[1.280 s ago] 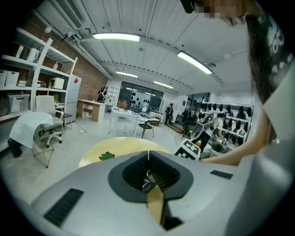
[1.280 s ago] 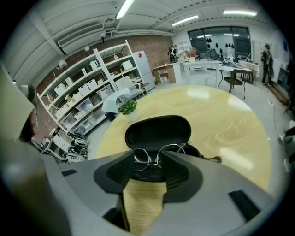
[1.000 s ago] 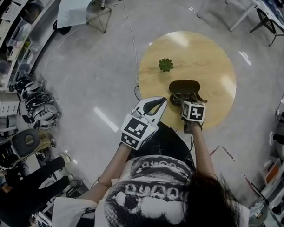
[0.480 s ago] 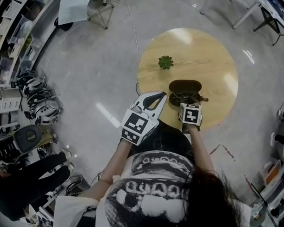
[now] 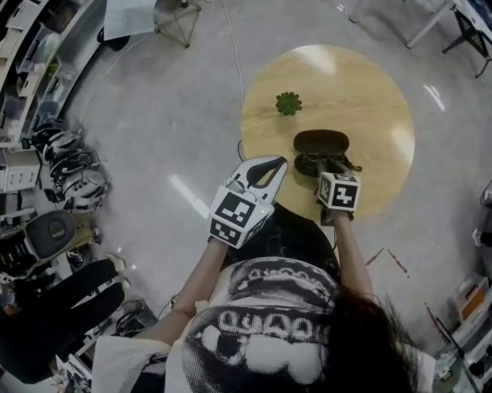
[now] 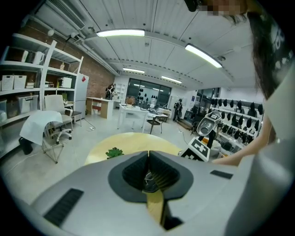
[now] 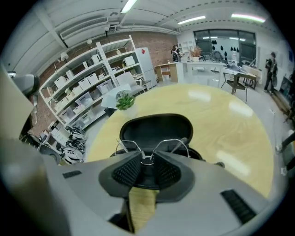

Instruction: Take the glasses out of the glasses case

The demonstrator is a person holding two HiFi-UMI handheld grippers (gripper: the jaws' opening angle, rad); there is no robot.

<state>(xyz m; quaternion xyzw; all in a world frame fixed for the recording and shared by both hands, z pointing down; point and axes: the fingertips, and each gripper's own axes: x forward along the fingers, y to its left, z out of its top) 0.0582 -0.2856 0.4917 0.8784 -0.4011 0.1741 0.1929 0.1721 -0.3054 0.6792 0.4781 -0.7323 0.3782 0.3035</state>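
A black glasses case [image 5: 320,140] lies open on the round wooden table [image 5: 363,91], its lid [image 7: 156,130] tipped back. Thin wire-framed glasses [image 7: 152,146] rest in the near half. My right gripper [image 7: 146,159] points down at them. Its jaws are closing, the bridge of the glasses sits pinched between the tips, and the lenses rise just beyond. From the head view that gripper [image 5: 327,169] covers the near part of the case. My left gripper [image 5: 283,161] hovers at the table's near-left edge, shut with nothing in it, and its tips [image 6: 148,152] meet.
A small green plant [image 5: 289,103] stands on the table behind the case and to its left. Shelving with boxes and helmets [image 5: 64,170] lines the left side of the room. A chair [image 5: 171,13] and desks stand further off on the grey floor.
Both grippers stay about where they were, the right one over the case and the left one at the table's edge. The head view shows no jaw movement.
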